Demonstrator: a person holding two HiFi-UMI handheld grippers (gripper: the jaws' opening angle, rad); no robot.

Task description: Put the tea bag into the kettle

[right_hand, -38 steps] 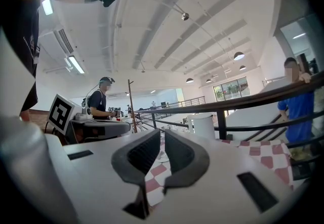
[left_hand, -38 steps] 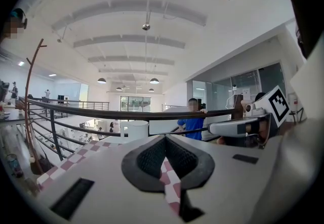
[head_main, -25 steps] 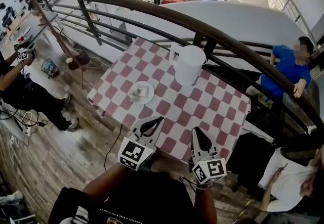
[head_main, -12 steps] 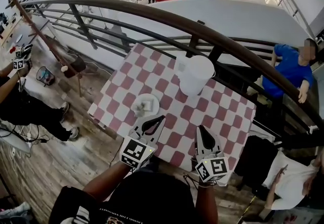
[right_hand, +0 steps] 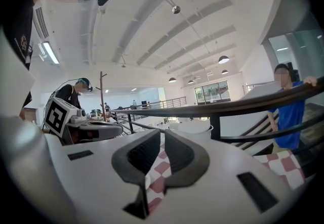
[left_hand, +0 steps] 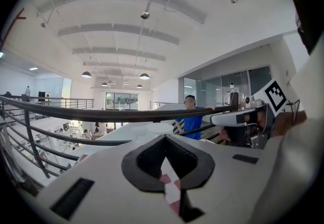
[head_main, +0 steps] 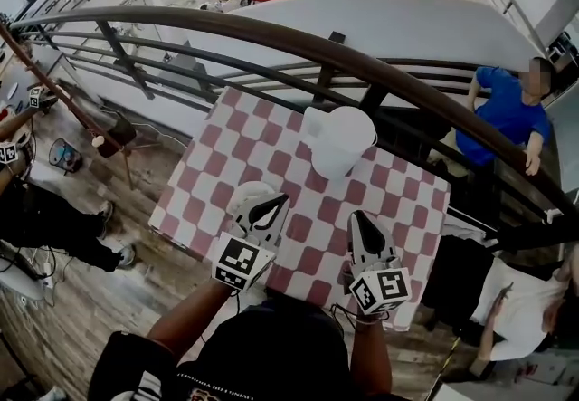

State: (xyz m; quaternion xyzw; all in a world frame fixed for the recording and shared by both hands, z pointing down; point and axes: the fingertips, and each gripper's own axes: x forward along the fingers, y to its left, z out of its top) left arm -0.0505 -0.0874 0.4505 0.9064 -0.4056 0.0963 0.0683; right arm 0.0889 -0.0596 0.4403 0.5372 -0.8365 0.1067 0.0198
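- Showed left gripper (head_main: 274,201) and right gripper (head_main: 356,218) jaws pressed together, empty.
- Needed left jaws spread over the saucer (head_main: 240,200), then a light tea bag pinch before the kettle (head_main: 336,141).

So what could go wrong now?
The left gripper is shut over the small plate, so it might shove the plate instead of grabbing the tea bag, which is hidden under it right now. The right gripper, also shut, points toward the kettle and could bump it.
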